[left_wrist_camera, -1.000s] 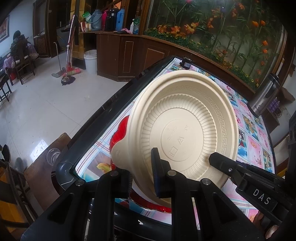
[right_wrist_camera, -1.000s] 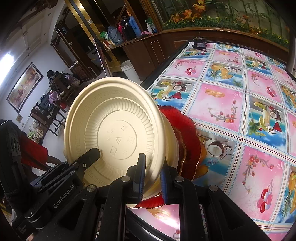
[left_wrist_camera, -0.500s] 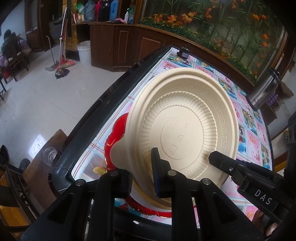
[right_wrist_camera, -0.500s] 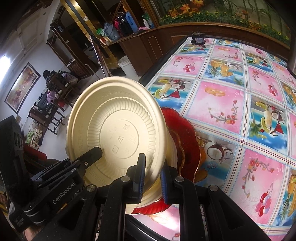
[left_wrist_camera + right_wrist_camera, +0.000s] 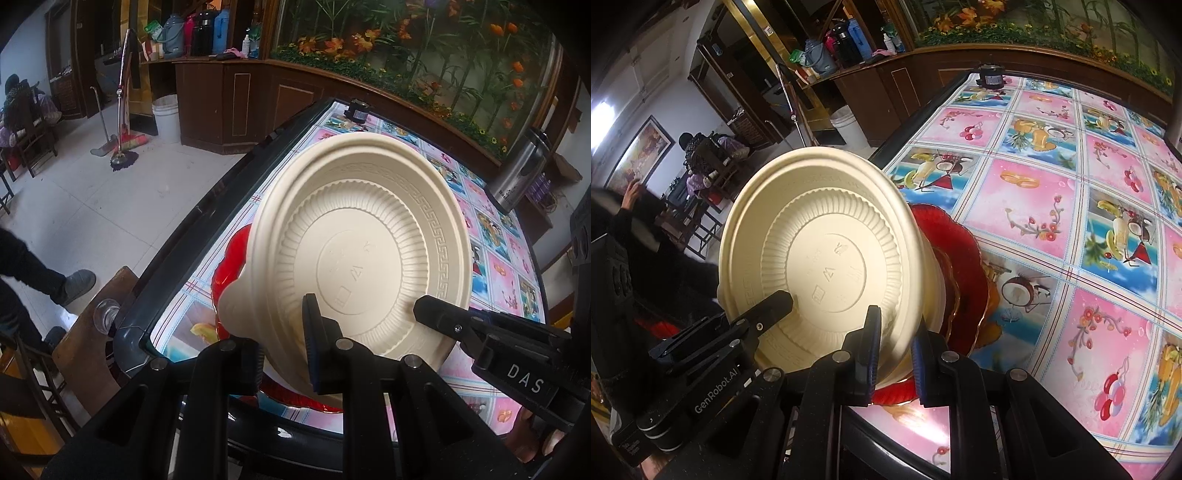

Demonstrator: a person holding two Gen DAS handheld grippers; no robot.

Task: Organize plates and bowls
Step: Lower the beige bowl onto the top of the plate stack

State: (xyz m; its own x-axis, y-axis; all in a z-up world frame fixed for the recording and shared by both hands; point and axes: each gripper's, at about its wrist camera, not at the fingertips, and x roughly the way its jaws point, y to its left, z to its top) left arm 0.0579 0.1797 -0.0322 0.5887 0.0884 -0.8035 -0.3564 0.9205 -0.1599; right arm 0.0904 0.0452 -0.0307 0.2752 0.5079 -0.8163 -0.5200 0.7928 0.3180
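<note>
A cream plastic bowl [image 5: 362,251] is held tilted, its ribbed underside facing both cameras; it looks like a nested stack. My left gripper [image 5: 280,354] is shut on its rim at the lower left. My right gripper [image 5: 895,354] is shut on the rim of the same bowl [image 5: 820,258] from the other side. The right gripper's finger also shows in the left wrist view [image 5: 461,325]. A red scalloped plate [image 5: 960,273] with an amber one on it lies on the table just behind the bowl, near the table corner; it also shows in the left wrist view [image 5: 231,266].
The table [image 5: 1052,206] has a pink and blue fruit-print cloth and a dark raised edge [image 5: 192,236]. A steel thermos [image 5: 517,177] stands at the far right, a small black device [image 5: 990,75] at the far end. A wooden stool [image 5: 85,332] stands beside the table corner.
Both grippers and the bowl have shifted a little with the bowl staying gripped and tilted. A person's legs have come into the left wrist view at the left.
</note>
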